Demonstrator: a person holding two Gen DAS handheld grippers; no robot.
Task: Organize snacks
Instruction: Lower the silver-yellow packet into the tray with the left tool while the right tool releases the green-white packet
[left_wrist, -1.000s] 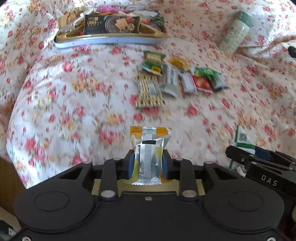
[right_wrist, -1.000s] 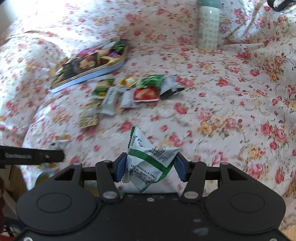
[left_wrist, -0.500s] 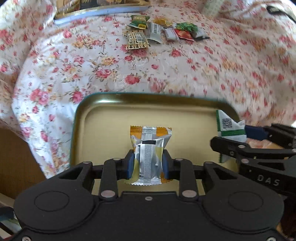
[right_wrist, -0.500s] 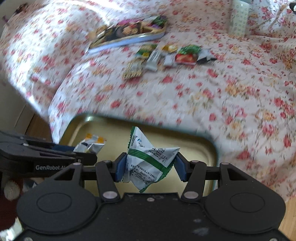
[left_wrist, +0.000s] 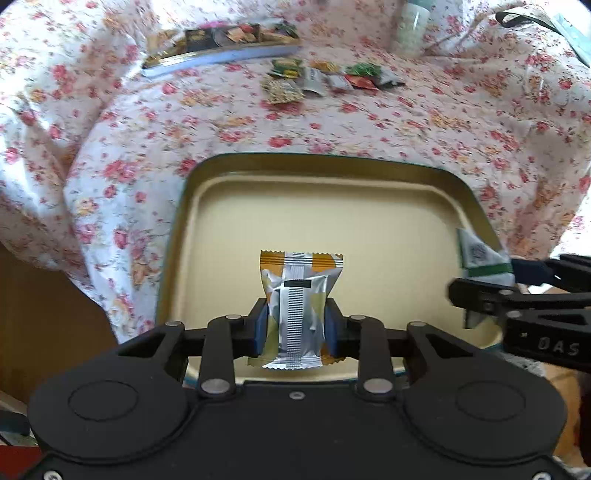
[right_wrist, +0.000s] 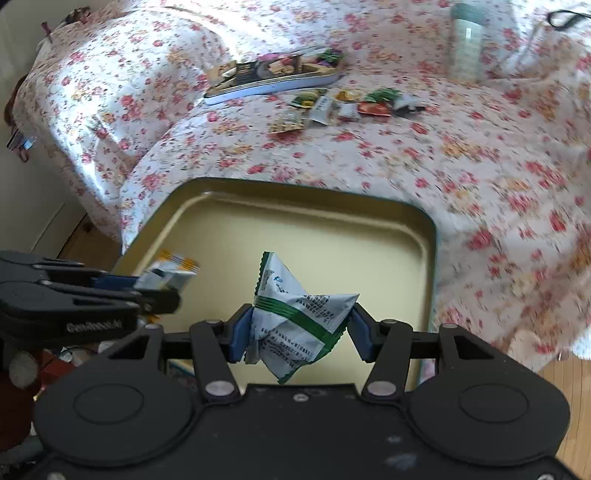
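Note:
My left gripper (left_wrist: 295, 325) is shut on a silver and orange snack packet (left_wrist: 295, 295) held upright over a gold tin tray (left_wrist: 332, 214). The right gripper (right_wrist: 299, 332) is shut on a crumpled white and green snack packet (right_wrist: 299, 317), above the same gold tin tray (right_wrist: 295, 236). Each gripper shows in the other view: the right gripper (left_wrist: 491, 273) at the tray's right edge, the left gripper (right_wrist: 162, 284) at its left side. Several loose snack packets (left_wrist: 325, 77) lie in a row far back on the floral bed cover.
A second tin (left_wrist: 221, 44) filled with snacks lies at the back left of the bed. A pale green cup (right_wrist: 465, 48) stands at the back right. The floral bed cover (left_wrist: 443, 129) hangs over the edge; wooden floor (right_wrist: 554, 373) shows below right.
Both grippers have pulled back from the bed with their packets. The gold tray, unseen a second ago, now fills the near view below them, and the snack row has receded.

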